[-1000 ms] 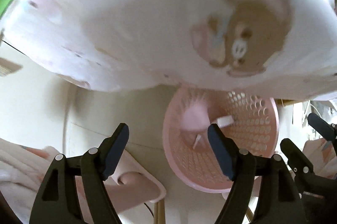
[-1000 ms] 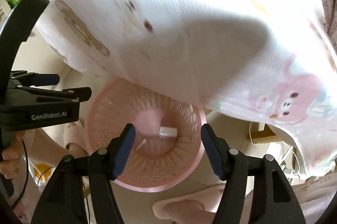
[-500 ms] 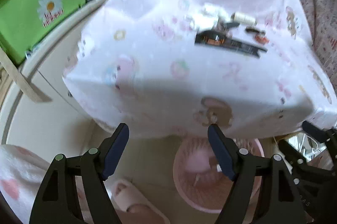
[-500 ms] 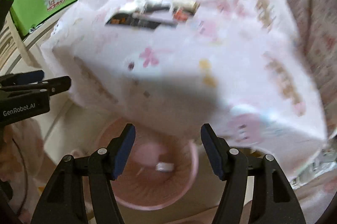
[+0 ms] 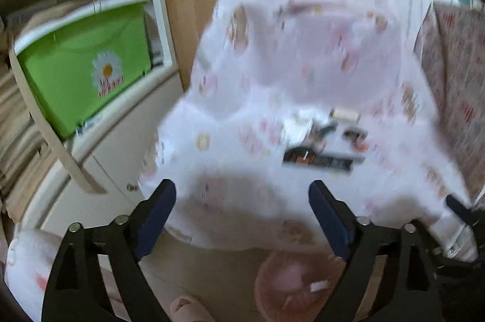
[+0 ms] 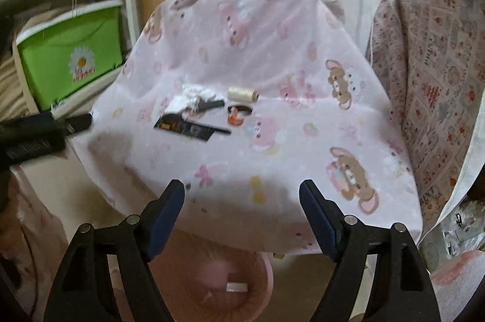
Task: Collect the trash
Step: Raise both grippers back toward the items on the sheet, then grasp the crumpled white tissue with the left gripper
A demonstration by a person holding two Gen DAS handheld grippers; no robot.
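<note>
Both grippers have risen from the pink basket (image 6: 212,276) under the table's near edge; the tabletop now fills both views. Left gripper (image 5: 242,219) and right gripper (image 6: 242,216) tilt downward, jaws opening, nothing between them. One white scrap (image 6: 236,287) lies in the basket. Mid-table on the pink cloth (image 6: 272,164): one black wrapper (image 6: 185,128), crumpled white paper (image 6: 194,97), one thread spool (image 6: 242,94), one small orange piece (image 6: 236,119). One green bin (image 6: 69,55) stands far left.
</note>
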